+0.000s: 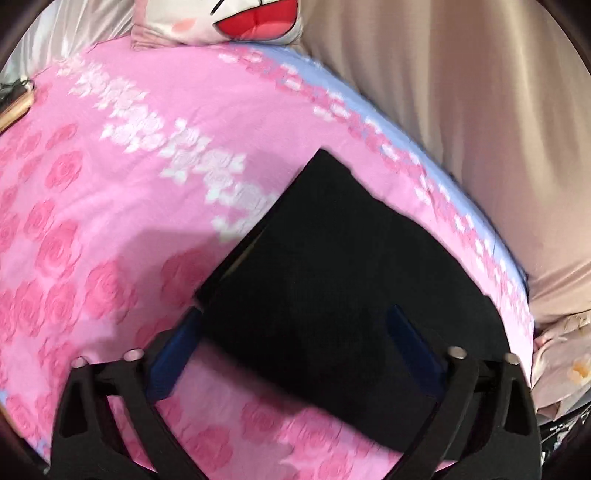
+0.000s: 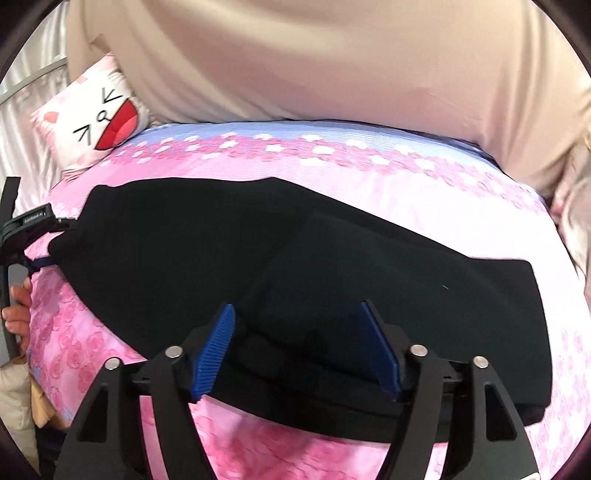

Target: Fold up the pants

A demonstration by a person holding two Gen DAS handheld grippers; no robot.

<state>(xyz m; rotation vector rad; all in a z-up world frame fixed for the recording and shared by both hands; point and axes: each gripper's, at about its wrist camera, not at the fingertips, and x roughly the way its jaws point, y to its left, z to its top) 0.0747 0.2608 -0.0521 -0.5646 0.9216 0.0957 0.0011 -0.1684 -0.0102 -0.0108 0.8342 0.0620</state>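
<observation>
Black folded pants lie flat on a pink rose-print bedspread. My left gripper is open. Its blue pads straddle one end of the pants without pressing on the cloth. In the right wrist view the pants stretch across the bed as a long black band with a doubled layer near me. My right gripper hangs open just over that near edge, with the pads apart from the fabric. A hand at the far left holds the other gripper at the pants' left end.
A white cat-face pillow sits at the head of the bed. A large beige cloth rises along the bed's far side. The bedspread's pale blue border runs beneath it. Pale crumpled fabric lies off the bed's edge.
</observation>
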